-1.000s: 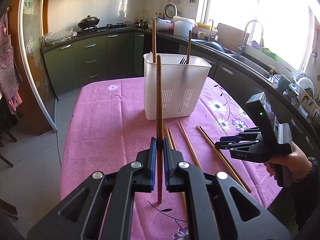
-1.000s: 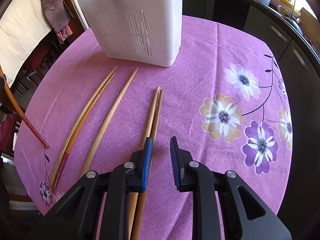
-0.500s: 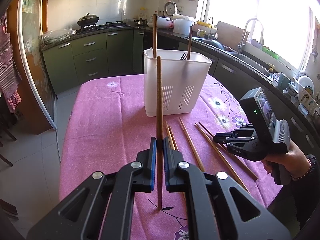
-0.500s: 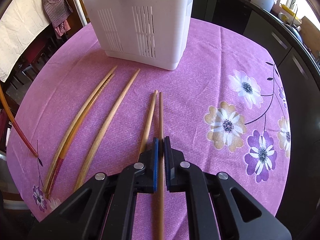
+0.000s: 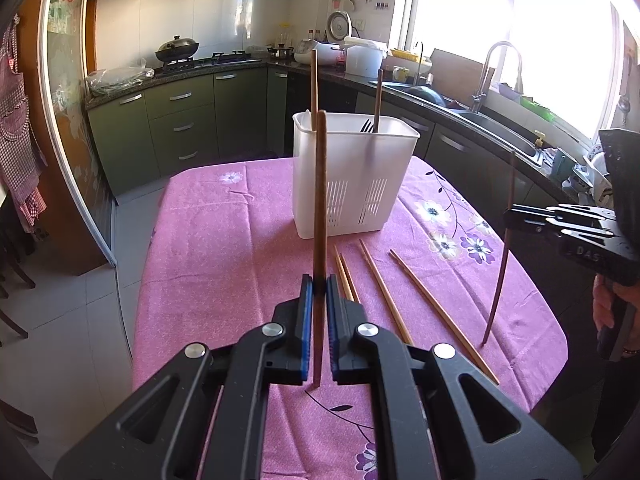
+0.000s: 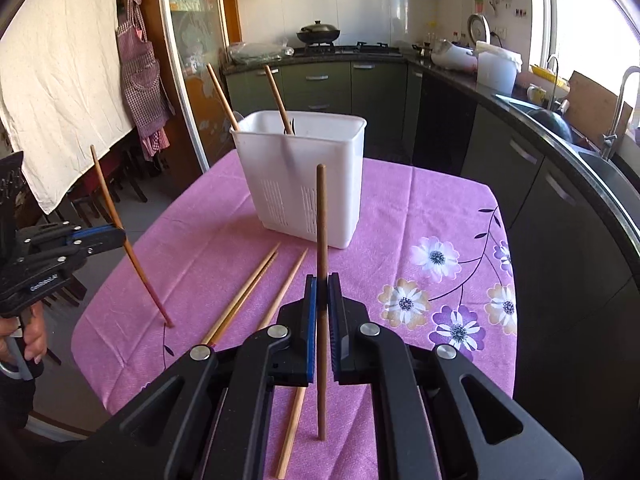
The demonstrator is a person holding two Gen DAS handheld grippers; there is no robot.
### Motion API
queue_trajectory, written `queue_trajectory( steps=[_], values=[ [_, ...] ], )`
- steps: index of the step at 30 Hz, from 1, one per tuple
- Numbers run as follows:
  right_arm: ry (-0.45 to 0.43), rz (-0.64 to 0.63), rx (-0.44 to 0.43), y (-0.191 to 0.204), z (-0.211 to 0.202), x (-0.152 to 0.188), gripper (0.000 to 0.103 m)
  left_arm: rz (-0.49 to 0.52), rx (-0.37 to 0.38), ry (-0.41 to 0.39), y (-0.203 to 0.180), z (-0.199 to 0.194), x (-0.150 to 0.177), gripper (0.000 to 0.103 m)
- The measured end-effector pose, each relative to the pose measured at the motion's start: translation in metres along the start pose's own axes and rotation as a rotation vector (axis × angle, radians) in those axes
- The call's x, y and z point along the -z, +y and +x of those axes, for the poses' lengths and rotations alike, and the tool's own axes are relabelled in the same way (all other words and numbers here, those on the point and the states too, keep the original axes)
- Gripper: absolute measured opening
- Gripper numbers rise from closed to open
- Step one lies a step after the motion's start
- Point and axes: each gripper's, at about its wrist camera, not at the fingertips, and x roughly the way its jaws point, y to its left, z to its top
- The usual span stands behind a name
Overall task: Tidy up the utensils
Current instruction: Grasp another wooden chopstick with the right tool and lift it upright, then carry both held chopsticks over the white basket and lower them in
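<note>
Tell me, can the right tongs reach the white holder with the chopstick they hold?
Probably yes. The right tongs grip a chopstick upright, and nothing stands between them and the white holder, whose top is open.

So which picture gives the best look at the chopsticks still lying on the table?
The left wrist view. All four loose chopsticks lie in plain sight beside the basket on the table. In the right wrist view only three show, and the right tool covers their near ends.
</note>
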Motion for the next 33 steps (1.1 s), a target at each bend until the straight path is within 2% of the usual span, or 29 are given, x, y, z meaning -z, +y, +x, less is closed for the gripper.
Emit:
queue_trajectory(
  steps=[9, 17, 25, 29, 33],
  values=[
    [-0.04, 0.005, -0.002, 0.007, -0.034, 0.019, 0.006, 0.011, -0.004, -0.003, -0.003, -0.006, 0.002, 0.007],
    [-0.059, 0.029, -0.008, 0.0, -0.042, 0.02, 0.006, 0.02, 0.004, -0.01, -0.007, -0.013, 0.0, 0.007],
    [-0.105, 0.032, -0.036, -0.003, -0.05, -0.005, 0.006, 0.035, 0.028, -0.004, -0.012, -0.02, -0.017, 0.007],
    [-0.128, 0.02, -0.042, -0.001, -0.057, -0.028, 0.006, 0.046, 0.051, -0.005, -0.017, -0.024, -0.036, 0.007],
    [-0.173, 0.013, -0.05, -0.001, -0.07, -0.061, 0.006, 0.063, 0.065, -0.039, -0.024, -0.034, -0.063, 0.007]
  ],
)
